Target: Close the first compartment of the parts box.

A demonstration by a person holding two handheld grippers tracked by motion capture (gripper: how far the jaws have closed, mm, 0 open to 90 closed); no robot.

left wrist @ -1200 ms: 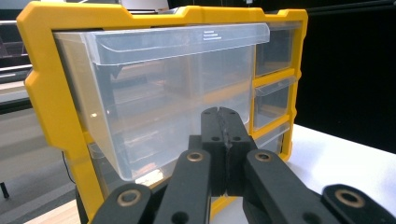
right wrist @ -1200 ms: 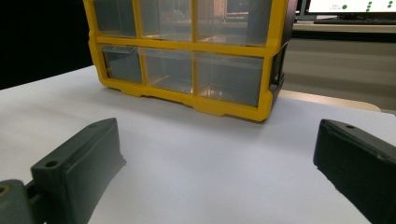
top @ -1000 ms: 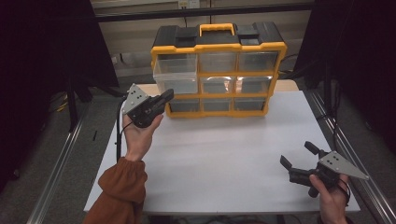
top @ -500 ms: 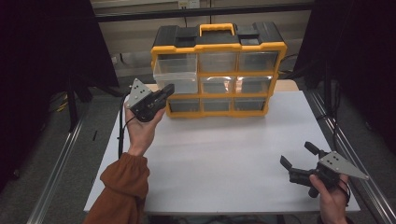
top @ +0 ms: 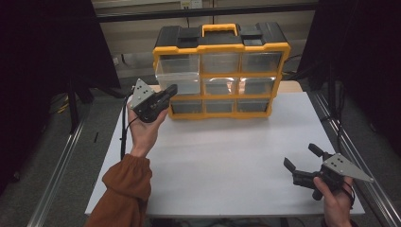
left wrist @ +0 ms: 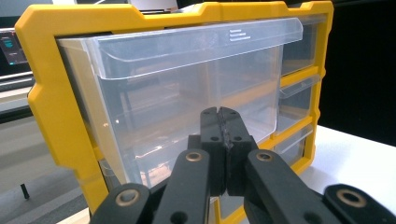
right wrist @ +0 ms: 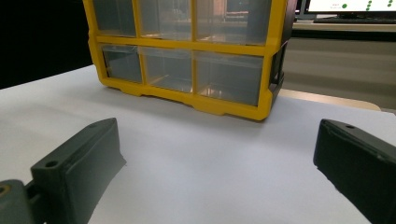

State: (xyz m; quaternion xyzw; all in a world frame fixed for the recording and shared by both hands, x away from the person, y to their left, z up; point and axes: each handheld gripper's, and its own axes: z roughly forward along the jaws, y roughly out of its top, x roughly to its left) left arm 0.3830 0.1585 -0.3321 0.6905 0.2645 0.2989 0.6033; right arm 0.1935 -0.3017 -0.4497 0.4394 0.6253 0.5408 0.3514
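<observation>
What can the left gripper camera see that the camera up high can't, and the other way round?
The left gripper view shows, close up, the left gripper's jaws pressed shut in front of the clear top-left drawer and its lip. The high view alone shows the yellow handle on top, the right gripper with jaws apart, and the white table as a whole. Both show the yellow drawer box.

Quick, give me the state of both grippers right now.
Left gripper: closed, fingers pressed together with nothing between them, right at the clear top-left drawer.
Right gripper: open, fingers spread wide, holding nothing, low over the white table.
</observation>
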